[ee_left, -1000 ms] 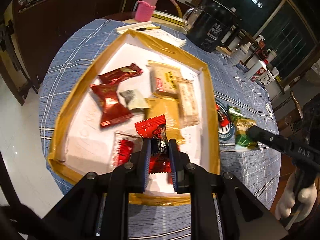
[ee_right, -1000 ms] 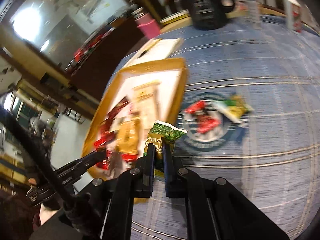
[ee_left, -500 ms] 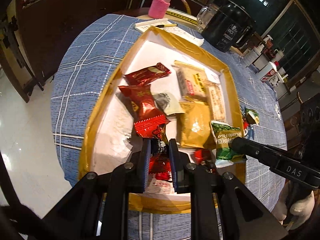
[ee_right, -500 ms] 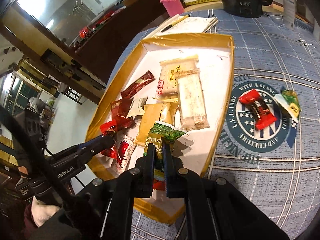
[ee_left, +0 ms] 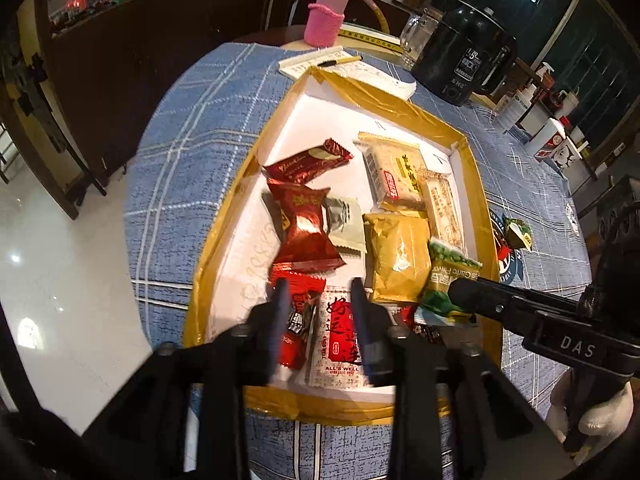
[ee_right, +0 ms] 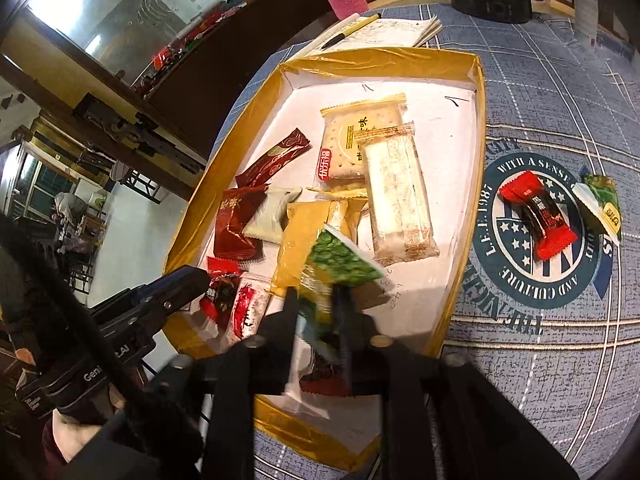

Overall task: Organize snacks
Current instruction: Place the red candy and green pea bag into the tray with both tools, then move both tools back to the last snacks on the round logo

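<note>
A shallow white box with a gold taped rim (ee_left: 224,216) (ee_right: 460,296) holds several snack packets. My left gripper (ee_left: 316,312) is open over the box's near end; a red and black candy (ee_left: 298,320) lies between its blurred fingers, resting in the box. My right gripper (ee_right: 316,312) hovers over the box with a green garlic-flavour pea packet (ee_right: 340,268) (ee_left: 448,276) between its jaws, which stand slightly apart and blurred. A red candy (ee_right: 538,216) and a green packet (ee_right: 600,204) lie on the tablecloth right of the box.
A round table with a blue checked cloth (ee_left: 192,128). Behind the box lie a notepad with a pen (ee_left: 344,68), a pink-sleeved bottle (ee_left: 324,20), a glass mug (ee_left: 416,36) and a black kettle (ee_left: 464,60). Bottles (ee_left: 548,144) stand far right.
My left gripper has opened and let the red and black candy drop into the box. My right gripper has carried the green packet further over the box and its jaws have begun to part.
</note>
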Available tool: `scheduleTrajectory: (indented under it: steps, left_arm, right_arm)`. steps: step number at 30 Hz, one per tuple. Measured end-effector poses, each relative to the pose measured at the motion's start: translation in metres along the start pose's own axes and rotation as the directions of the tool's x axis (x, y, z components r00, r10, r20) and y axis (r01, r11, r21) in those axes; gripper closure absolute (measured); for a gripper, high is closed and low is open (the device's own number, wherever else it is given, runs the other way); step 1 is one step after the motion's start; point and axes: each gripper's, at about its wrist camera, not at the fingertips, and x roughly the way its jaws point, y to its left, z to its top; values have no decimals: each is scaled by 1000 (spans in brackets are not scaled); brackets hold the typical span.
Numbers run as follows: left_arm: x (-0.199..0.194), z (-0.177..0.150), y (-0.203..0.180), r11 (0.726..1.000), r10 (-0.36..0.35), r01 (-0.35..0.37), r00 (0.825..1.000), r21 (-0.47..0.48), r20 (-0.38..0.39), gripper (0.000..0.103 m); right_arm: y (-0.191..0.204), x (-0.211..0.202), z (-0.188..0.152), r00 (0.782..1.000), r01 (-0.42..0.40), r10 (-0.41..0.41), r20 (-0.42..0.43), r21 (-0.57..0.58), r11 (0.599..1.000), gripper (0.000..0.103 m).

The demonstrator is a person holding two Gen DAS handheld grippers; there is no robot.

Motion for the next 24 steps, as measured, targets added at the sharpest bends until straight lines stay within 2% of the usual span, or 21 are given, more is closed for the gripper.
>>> scheduleTrajectory:
  steps: [2, 5, 9, 15, 24]
  left_arm:
    - [-5, 0, -4, 1000, 15, -15, 1000, 15, 12, 54]
    - [-11, 0, -13, 999, 34, -35, 999, 40, 26, 50]
    - [-17, -2, -29, 993, 89, -91, 995, 81, 38, 40]
    - [-29, -8, -50, 985, 110, -116, 993, 128, 51, 39]
    - [-47, -19, -83, 975, 87, -101, 993, 195, 78, 39]
  right_arm:
    - [0, -4, -1, 1000, -2, 2, 14, 6, 1000, 68]
    - [0, -13, -3, 999, -9, 9, 33, 6, 1000, 68]
    - [-1, -28, -6, 998, -9, 9, 64, 7, 1000, 68]
    - [-14, -52, -17, 994, -5, 0, 106, 48, 999, 68]
    - [-40, -86, -40, 986, 19, -41, 160, 139, 990, 66]
